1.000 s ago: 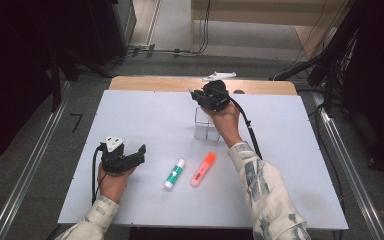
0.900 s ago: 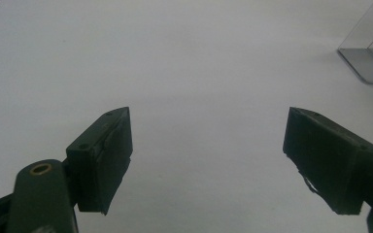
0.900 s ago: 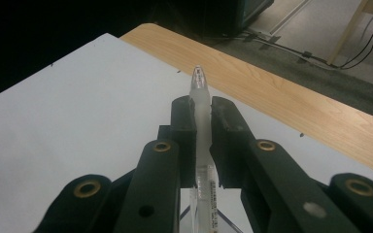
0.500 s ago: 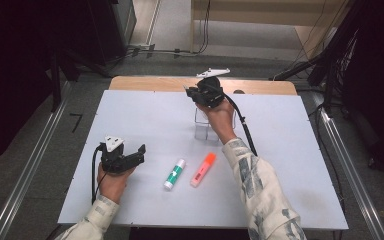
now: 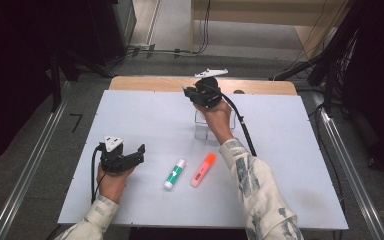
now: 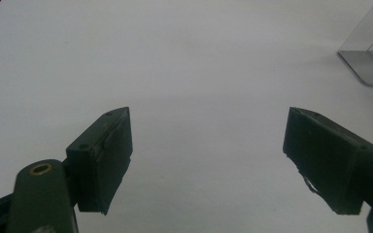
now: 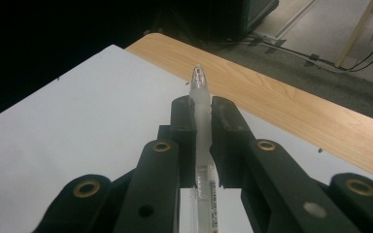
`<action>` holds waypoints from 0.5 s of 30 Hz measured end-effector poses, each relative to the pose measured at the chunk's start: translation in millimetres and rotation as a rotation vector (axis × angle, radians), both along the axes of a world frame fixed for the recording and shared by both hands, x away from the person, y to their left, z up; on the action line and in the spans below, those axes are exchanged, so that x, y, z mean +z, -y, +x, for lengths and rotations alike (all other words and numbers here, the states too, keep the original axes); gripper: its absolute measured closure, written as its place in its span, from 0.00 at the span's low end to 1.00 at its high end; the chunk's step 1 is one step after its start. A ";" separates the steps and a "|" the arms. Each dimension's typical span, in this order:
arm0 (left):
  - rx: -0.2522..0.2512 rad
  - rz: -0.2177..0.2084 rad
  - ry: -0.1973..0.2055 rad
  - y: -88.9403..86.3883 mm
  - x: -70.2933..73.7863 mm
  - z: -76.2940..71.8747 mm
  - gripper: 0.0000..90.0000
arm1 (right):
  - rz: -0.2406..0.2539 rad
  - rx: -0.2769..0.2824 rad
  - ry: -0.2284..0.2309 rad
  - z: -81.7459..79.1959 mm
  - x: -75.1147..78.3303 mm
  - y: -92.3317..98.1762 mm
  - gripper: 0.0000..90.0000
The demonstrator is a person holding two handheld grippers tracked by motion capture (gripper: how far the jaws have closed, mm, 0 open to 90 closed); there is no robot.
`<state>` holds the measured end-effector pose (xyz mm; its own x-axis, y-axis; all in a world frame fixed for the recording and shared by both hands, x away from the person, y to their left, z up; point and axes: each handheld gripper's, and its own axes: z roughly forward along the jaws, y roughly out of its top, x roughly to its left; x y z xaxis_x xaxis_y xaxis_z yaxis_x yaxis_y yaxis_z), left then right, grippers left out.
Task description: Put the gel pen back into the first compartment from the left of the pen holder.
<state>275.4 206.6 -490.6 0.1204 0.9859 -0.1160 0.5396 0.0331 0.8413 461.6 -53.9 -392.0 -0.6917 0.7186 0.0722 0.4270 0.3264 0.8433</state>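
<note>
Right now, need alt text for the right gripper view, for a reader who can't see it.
The right gripper has its two black jaws shut on a clear pen, whose tip sticks out past the jaws. Beneath lies the white table top, with a wooden edge strip and dark floor beyond.
</note>
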 end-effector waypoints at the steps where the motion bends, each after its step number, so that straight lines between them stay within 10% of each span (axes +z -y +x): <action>1: 0.000 0.000 0.000 0.0 0.0 0.0 0.20 | -0.001 0.001 0.001 -0.3 0.0 -0.1 0.87; 15: 0.000 -0.001 0.000 -0.3 -0.1 0.2 0.20 | 0.008 -0.003 0.005 -5.0 -1.6 8.0 0.87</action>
<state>275.6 207.0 -490.7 0.1200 0.9858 -0.1172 0.5394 0.0344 0.8413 456.5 -61.9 -393.6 -0.6897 0.7202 0.0746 0.4238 0.3180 0.8481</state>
